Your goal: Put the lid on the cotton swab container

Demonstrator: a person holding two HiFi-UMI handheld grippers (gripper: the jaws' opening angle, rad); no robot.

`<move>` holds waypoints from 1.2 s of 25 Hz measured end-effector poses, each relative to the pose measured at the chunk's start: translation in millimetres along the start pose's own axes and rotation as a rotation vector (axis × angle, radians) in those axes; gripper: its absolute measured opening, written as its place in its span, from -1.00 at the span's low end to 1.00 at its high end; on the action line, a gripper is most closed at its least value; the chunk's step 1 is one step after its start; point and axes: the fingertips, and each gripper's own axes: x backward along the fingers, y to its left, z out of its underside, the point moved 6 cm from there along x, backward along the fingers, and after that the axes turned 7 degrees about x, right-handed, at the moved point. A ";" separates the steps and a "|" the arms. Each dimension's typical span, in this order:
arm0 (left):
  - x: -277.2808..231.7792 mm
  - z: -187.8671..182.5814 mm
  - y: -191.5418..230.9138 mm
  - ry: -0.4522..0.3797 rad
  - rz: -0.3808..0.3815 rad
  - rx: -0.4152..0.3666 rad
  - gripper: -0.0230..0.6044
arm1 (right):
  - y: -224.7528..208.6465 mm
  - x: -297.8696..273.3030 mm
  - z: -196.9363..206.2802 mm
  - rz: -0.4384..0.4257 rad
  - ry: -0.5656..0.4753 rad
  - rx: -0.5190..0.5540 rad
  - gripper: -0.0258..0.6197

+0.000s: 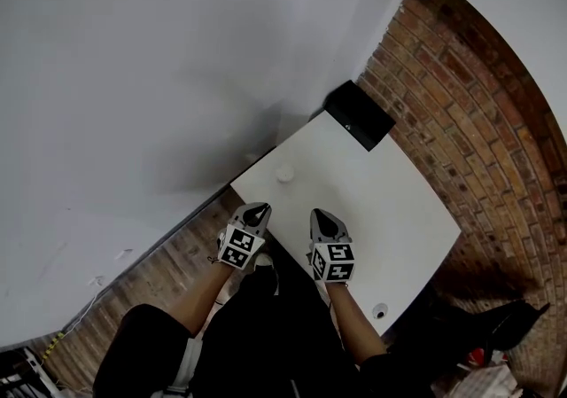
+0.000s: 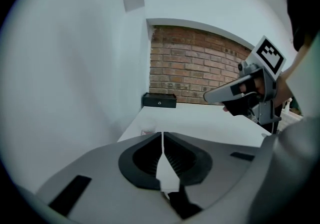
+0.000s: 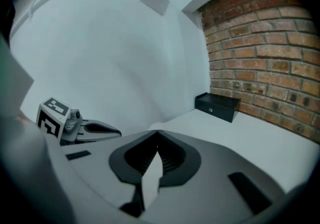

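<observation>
left gripper (image 1: 258,210): you're holding it w/ the jaws pressed together and nothing between them, at the near edge of the white table (image 1: 372,201).
right gripper (image 1: 321,214): same deal, the fingers are sitting closed on nothing, just beside the left one.
swab container (image 1: 284,173): small pale cup, it's standing on the table by the far left edge. It's ahead of the left gripper and well apart from both.
lid (image 1: 381,309): guessing it's that small round thing lying by the table's near right edge, off to the right of your right gripper. Too small to be sure tbh.
black box (image 1: 359,114): it's sitting at the far corner by the brick wall, not getting in your way.
step: you're carrying nothing, so imo the lid pickup isn't started yet.
tip: you're going to need open jaws before going down, so spread the right ones first. Be taking the lid by its rim and keeping it level, then lining it up square over the container before pressing. Maybe be steadying the cup w/ the left so it isn't sliding.
</observation>
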 end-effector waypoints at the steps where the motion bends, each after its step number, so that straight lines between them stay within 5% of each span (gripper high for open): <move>1: 3.1 2.6 -5.5 -0.001 0.009 0.003 -0.85 | -0.4 8.4 2.9 0.016 -0.012 0.005 -0.85; 9: 29.2 3.7 -31.9 -0.007 0.007 0.018 -0.87 | 6.5 53.0 14.8 0.057 -0.075 -0.027 -0.85; 18: 75.7 6.1 -76.9 -0.048 -0.067 0.050 -0.87 | 23.6 106.7 30.5 0.010 -0.086 0.078 -0.85; 30: 130.4 20.7 -133.9 -0.079 -0.107 0.027 -0.87 | 40.5 164.1 53.1 -0.014 -0.132 0.060 -0.85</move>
